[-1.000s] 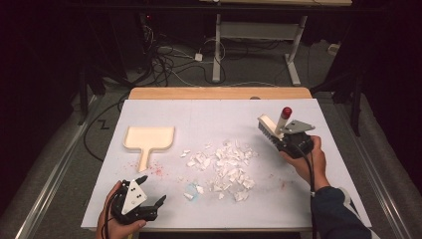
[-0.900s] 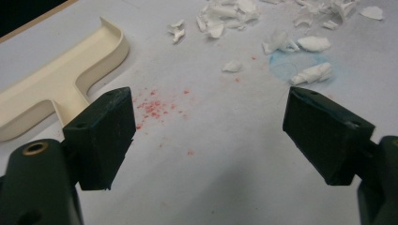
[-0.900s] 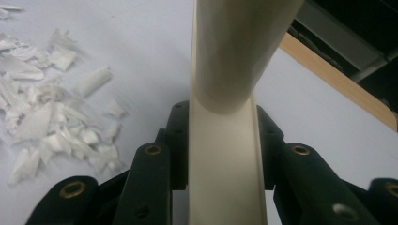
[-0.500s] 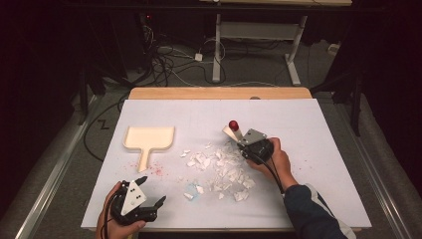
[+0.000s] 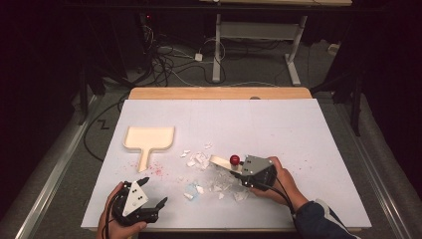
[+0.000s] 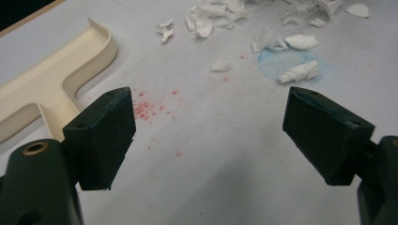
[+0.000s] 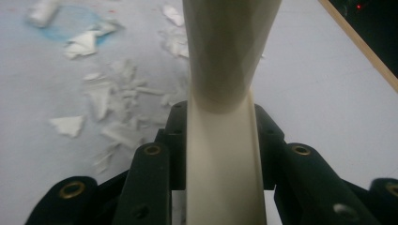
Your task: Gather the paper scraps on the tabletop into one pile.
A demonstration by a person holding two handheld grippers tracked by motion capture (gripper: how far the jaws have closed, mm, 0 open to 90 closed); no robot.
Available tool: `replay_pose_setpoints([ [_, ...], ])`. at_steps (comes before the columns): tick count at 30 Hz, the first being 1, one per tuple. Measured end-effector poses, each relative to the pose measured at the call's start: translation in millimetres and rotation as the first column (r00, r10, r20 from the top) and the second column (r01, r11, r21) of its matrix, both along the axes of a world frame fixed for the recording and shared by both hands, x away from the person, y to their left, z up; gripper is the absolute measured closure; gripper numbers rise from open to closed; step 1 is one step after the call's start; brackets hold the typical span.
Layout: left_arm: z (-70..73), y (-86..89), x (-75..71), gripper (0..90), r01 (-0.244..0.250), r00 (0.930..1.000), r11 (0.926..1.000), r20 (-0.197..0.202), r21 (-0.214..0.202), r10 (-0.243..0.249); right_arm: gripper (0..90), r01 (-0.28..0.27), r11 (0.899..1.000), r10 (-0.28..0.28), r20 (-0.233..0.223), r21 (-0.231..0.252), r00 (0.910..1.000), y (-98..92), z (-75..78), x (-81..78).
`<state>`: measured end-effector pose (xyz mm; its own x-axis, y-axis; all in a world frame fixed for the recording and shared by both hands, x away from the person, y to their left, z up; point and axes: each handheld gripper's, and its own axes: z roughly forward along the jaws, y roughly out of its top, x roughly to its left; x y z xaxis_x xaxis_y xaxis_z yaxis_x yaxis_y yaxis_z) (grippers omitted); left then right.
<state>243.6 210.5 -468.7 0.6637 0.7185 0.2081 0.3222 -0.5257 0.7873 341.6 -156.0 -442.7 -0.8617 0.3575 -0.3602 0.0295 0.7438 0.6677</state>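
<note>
Sweeping step: right gripper [image 5: 238, 172] fingers clamp cream brush [image 7: 220, 70], its head over paper scraps [image 5: 216, 177]. Left gripper [image 5: 152, 191] fingers spread, empty; dustpan [image 5: 149, 139] beyond them. Next, push scraps toward dustpan.

I see my right gripper [image 5: 238, 172] clamping a cream brush [image 5: 220, 162] among white scraps [image 5: 199, 160], dustpan [image 5: 149, 138] well apart.

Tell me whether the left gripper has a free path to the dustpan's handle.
Probably yes. The left gripper rests at the near edge with jaws open and nothing between them; the dustpan lies just ahead, its handle pointing back toward it. Only bare table and red specks lie between.
</note>
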Motion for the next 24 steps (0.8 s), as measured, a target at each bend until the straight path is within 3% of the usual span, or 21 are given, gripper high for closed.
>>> replay_pose_setpoints([
  [6, 0.7, 0.1, -0.4, 16.5, 0.002, 1.0000, 1.0000, 0.001, -0.004, -0.002, 67.8, -0.015, 1.000, 0.015, 0.005, 0.004, 0.9999, -5.1, 13.1, -16.0],
  [12, 0.7, -1.1, -0.6, 16.5, 0.014, 0.9999, 0.9999, -0.006, -0.007, -0.014, 67.8, 0.026, 0.998, -0.027, 0.026, 0.054, 0.9993, -16.0, 30.5, -9.9],
  [13, 0.6, -1.2, -0.5, 16.5, 0.014, 0.9999, 0.9999, -0.006, -0.007, -0.014, 67.8, 0.042, 0.996, -0.044, 0.033, 0.076, 0.9985, -20.0, 36.6, -5.0],
  [16, -0.4, -1.7, 0.3, 16.5, 0.011, 0.9999, 0.9999, -0.008, -0.007, -0.011, 67.7, 0.057, 0.995, -0.061, 0.046, 0.082, 0.9971, -22.1, 40.7, 1.5],
  [17, -0.8, -2.2, 0.0, 16.5, 0.006, 0.9998, 0.9999, -0.021, -0.013, -0.007, 67.7, 0.076, 0.993, -0.081, 0.051, 0.089, 0.9954, -23.1, 43.5, 11.2],
  [18, -0.8, -2.4, 0.1, 16.5, 0.007, 0.9997, 0.9999, -0.022, -0.013, -0.007, 67.7, 0.076, 0.993, -0.081, 0.051, 0.089, 0.9954, -23.1, 43.5, 11.2],
  [21, -1.1, -3.2, 0.4, 16.5, 0.008, 0.9997, 0.9999, -0.024, -0.012, -0.008, 67.7, 0.121, 0.987, -0.125, 0.032, 0.108, 0.9916, -19.1, 42.7, 36.3],
  [24, -1.1, -3.3, 1.6, 16.6, 0.017, 0.9998, 0.9999, -0.014, -0.001, -0.017, 67.7, 0.132, 0.986, -0.135, 0.024, 0.104, 0.9905, -13.1, 38.9, 49.0],
])
